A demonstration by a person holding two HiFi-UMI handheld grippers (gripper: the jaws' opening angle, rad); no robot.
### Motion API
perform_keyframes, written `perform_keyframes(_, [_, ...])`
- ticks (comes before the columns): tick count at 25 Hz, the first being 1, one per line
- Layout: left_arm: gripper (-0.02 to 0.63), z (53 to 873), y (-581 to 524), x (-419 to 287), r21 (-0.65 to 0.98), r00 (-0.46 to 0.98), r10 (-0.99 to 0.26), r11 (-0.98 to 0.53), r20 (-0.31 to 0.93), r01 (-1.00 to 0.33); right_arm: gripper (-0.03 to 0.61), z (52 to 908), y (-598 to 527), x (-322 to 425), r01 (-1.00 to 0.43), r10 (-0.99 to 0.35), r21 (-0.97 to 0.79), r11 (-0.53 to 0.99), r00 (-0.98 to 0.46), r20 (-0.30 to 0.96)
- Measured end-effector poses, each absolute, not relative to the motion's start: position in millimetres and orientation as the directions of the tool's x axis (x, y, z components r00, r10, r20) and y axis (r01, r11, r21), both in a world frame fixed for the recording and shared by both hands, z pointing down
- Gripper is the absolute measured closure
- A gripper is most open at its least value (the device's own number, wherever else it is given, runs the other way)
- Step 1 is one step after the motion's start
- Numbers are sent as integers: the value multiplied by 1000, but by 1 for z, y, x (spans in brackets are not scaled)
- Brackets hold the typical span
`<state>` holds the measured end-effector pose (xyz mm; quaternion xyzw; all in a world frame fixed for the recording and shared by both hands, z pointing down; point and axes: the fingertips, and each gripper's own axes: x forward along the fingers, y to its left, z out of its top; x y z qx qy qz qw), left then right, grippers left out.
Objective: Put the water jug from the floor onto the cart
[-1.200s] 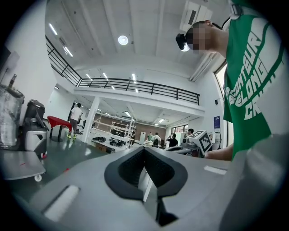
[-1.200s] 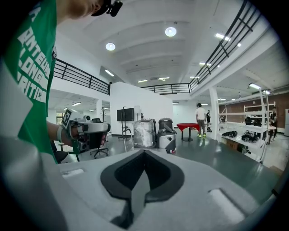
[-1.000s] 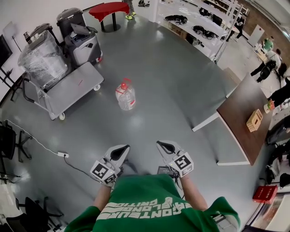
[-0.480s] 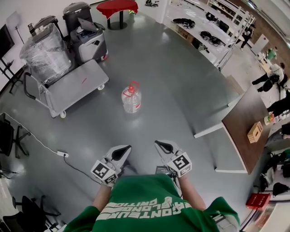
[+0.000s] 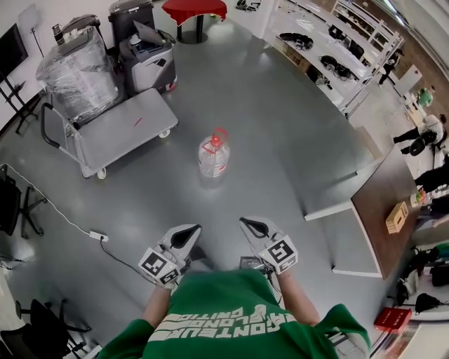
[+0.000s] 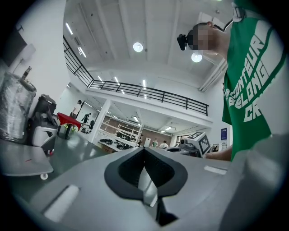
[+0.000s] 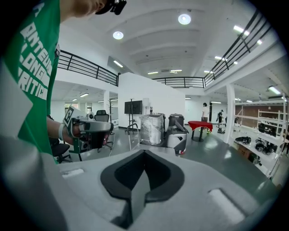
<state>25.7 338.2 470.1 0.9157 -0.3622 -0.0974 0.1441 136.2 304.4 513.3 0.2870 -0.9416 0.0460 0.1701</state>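
Note:
In the head view the clear water jug (image 5: 214,153), with a red cap and red handle, stands upright on the grey floor ahead of me. To its left, the flat grey cart (image 5: 119,130) stands on white wheels. Both grippers are held low in front of my body, well short of the jug. My left gripper (image 5: 193,228) is shut and holds nothing; its own view shows the jaws (image 6: 144,150) closed edge to edge. My right gripper (image 5: 244,222) is also shut and empty (image 7: 144,152). The jug's red top (image 7: 181,152) peeks just over the right jaws.
A plastic-wrapped bin (image 5: 74,70) stands at the cart's far end, with a grey machine (image 5: 151,59) and a red table (image 5: 195,10) beyond. A white cable with a socket (image 5: 98,236) lies on the floor at left. A brown table (image 5: 382,203) and shelves (image 5: 330,42) stand to the right.
The jug and cart have slid down and to the right in the head view as I walk toward them. Both grippers keep the same shut pose in front of me.

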Motion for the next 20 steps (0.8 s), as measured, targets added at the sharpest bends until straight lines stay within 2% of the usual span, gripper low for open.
perform_keyframes(20, [603, 471, 306, -34, 342, 659, -746, -647, -100, -681, 586, 509, 268, 71, -480, -463, 41, 876, -816, 347])
